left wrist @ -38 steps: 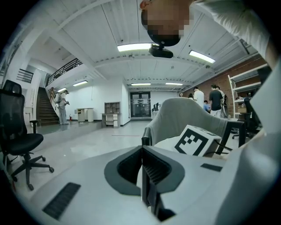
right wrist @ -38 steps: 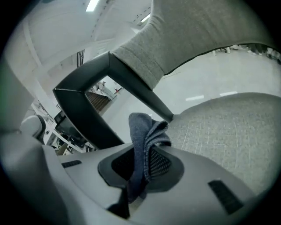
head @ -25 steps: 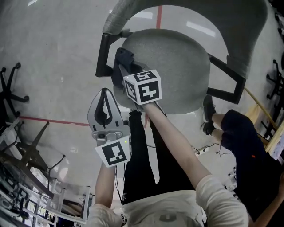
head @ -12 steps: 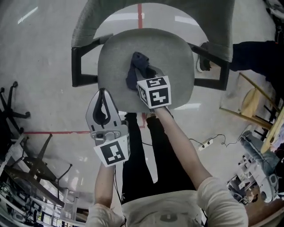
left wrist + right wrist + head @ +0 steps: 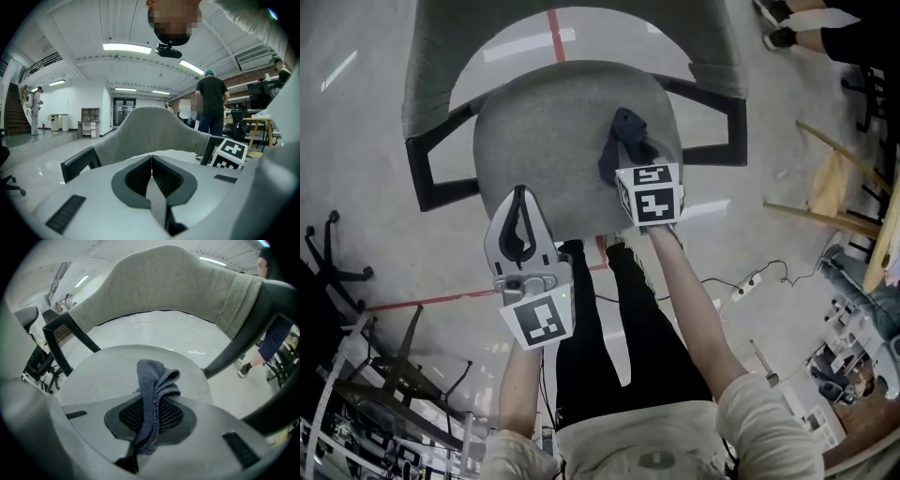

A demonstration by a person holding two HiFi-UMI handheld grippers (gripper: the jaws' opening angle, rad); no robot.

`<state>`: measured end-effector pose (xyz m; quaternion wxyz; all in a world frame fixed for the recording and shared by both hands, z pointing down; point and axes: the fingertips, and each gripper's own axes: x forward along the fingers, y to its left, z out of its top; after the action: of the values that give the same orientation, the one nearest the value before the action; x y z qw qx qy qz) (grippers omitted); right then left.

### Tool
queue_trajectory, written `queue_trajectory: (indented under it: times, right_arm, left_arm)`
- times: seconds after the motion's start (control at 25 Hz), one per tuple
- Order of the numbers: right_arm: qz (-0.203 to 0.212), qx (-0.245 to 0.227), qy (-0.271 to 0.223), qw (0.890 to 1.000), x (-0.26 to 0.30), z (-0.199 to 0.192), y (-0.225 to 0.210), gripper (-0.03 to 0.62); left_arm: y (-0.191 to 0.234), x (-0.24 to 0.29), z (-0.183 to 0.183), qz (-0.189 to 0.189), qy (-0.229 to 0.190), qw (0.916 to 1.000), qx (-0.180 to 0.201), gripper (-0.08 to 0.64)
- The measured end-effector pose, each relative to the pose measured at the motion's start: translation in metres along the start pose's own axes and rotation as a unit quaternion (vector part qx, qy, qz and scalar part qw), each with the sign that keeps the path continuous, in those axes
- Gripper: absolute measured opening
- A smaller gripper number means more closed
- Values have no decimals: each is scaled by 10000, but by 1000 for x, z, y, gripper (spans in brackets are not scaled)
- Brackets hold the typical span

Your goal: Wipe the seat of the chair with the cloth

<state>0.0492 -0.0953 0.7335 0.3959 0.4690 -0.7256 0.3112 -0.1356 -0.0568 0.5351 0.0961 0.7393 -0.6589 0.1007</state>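
Head view: a dark blue-grey cloth (image 5: 617,150) sits bunched over the right half of the grey chair seat (image 5: 544,131). The right gripper (image 5: 634,167) is at the cloth. The left gripper (image 5: 518,202) is held at the seat's front edge, apart from the cloth.

Left gripper view: jaws pressed together, nothing between them. The backrest (image 5: 154,126) stands ahead.

Right gripper view: jaws clenched on the cloth. It is a nubby, folded wad rising out of the jaws, its far end over the seat.
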Motion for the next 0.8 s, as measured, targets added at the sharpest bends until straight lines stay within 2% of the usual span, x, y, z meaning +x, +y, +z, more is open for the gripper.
queue_trajectory:
  times: [0.16,0.28,0.56,0.8]
  right_arm:
    - [-448,68,-12,9990,-7,-8,-31,57]
    - [-607,147,-20,9980,-10,-11,-44,57]
    - [-1174,351,9,9925,-26,-17,-79,57]
    - [-1566,-1,7,9877,-30,-20,-87,57]
  left_arm:
    - [-9,8,2,-164,5,9998,129,15]
    - [-16,14,3,-302,8,9991,294,15]
    - [-33,20,6,-534,29,9979,353,15]
    - [-37,23,5,-577,40,9976,393,15]
